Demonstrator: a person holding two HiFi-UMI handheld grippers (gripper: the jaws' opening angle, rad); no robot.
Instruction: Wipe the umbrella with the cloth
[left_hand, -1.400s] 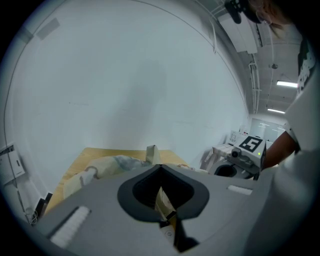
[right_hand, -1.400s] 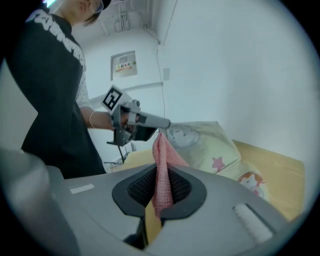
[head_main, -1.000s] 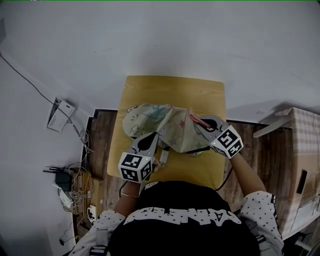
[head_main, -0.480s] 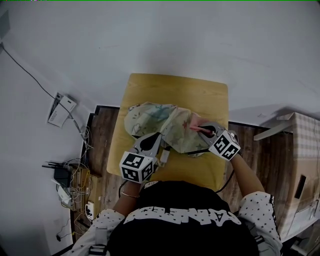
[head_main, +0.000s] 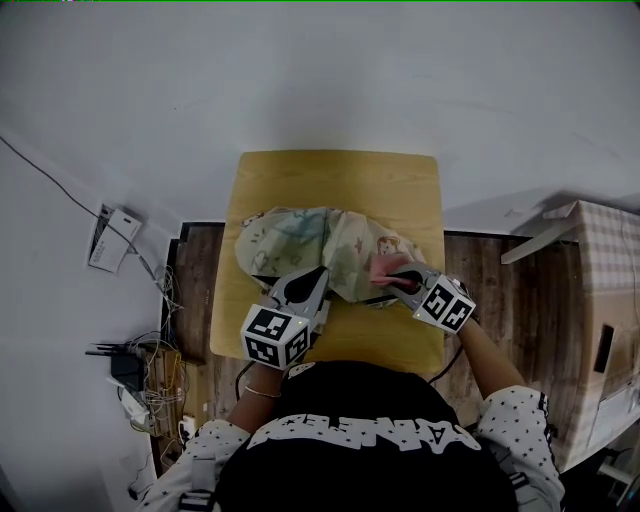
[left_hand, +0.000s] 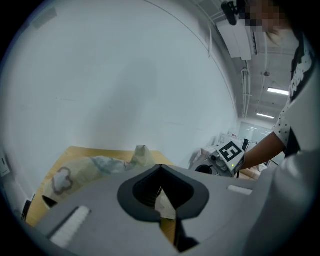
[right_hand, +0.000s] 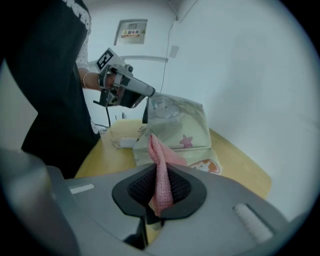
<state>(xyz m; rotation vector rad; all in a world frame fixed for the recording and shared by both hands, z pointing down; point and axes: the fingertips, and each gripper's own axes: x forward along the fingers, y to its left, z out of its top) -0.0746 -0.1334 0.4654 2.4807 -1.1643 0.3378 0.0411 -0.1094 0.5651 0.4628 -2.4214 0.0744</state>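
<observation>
A pale umbrella (head_main: 300, 240) printed with cartoon figures lies folded on the yellow wooden table (head_main: 340, 175). My left gripper (head_main: 316, 278) is at its near edge, jaws shut on a pale fold of the umbrella (left_hand: 90, 167) fabric. In the right gripper view the left gripper (right_hand: 125, 90) holds that edge of the umbrella (right_hand: 182, 125) lifted. My right gripper (head_main: 393, 277) is shut on a pink cloth (head_main: 381, 268), low over the umbrella's right end. The cloth (right_hand: 157, 150) sticks up out of the right gripper (right_hand: 159, 175).
A small white piece with a cord (right_hand: 127, 142) lies on the table (right_hand: 240, 165) near the umbrella. Cables and a power strip (head_main: 135, 375) clutter the floor at the left. A cardboard box (head_main: 610, 290) stands at the right. White walls close in behind the table.
The right gripper has come down and left with the pink cloth, closer onto the umbrella's right end. The left gripper has shifted slightly, still gripping the near edge.
</observation>
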